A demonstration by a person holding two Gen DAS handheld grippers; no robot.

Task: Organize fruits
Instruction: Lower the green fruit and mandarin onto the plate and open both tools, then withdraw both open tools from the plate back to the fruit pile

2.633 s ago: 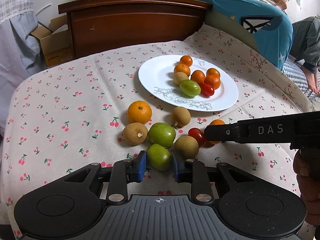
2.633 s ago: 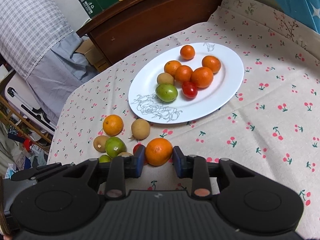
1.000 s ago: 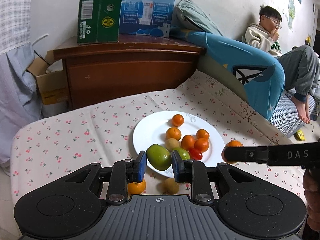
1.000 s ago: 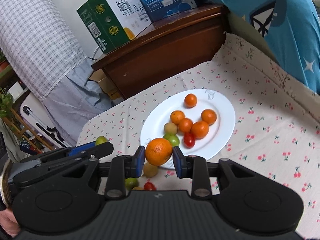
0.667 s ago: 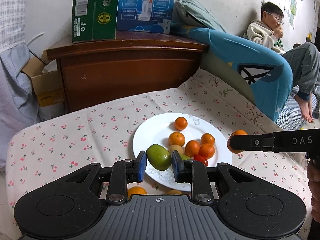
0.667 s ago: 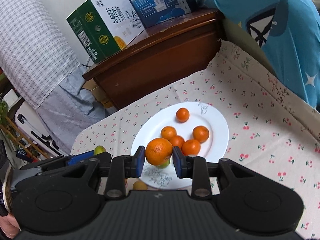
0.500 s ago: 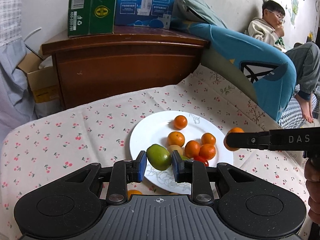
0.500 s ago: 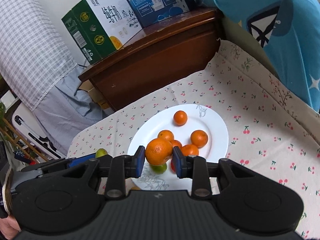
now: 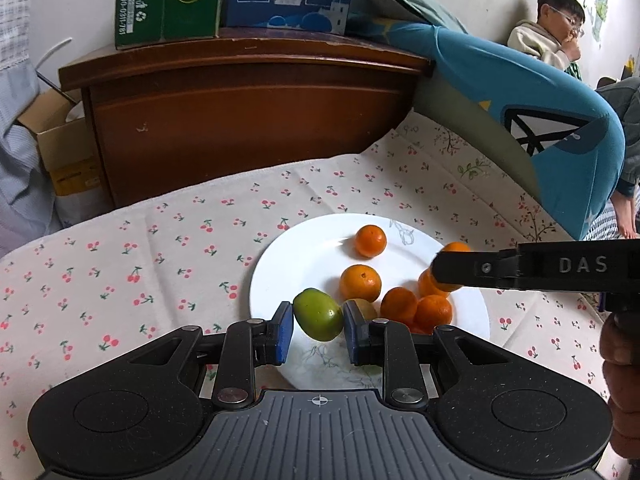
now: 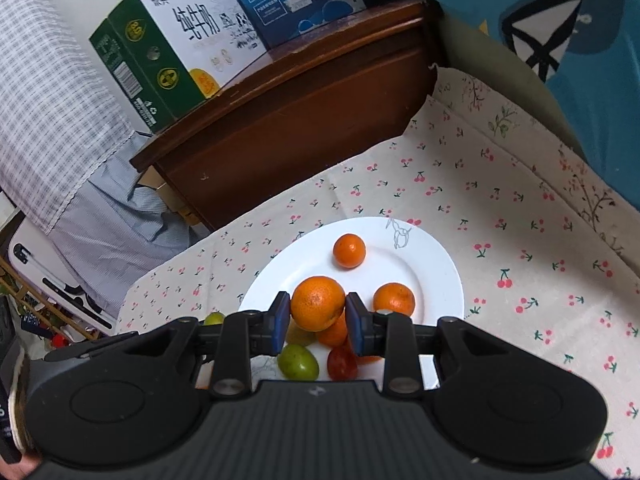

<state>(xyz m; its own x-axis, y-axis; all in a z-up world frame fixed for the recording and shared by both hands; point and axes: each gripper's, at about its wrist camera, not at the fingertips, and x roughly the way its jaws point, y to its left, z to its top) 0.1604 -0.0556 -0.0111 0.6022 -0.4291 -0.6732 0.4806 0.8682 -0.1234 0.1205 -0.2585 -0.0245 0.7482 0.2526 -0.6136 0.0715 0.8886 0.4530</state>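
My left gripper (image 9: 317, 330) is shut on a green fruit (image 9: 318, 314) and holds it above the near left part of the white plate (image 9: 304, 256). My right gripper (image 10: 317, 317) is shut on an orange (image 10: 317, 303) and holds it above the plate (image 10: 436, 268). It also shows in the left wrist view (image 9: 446, 270), over the plate's right side. Several small oranges (image 9: 371, 241), a brown fruit (image 9: 362, 307), a green fruit (image 10: 298, 361) and a red tomato (image 10: 342, 362) lie on the plate.
The plate sits on a cherry-print cloth (image 9: 160, 248). A wooden cabinet (image 9: 240, 120) with cartons (image 9: 168, 0) stands behind. A blue cushion (image 9: 520, 100) and a seated person (image 9: 556, 28) are at the right. A grey cloth (image 10: 52, 92) hangs left.
Both grippers lifted their fruit off the cloth and carried it forward over the plate. In the last half second both came closer to the plate.
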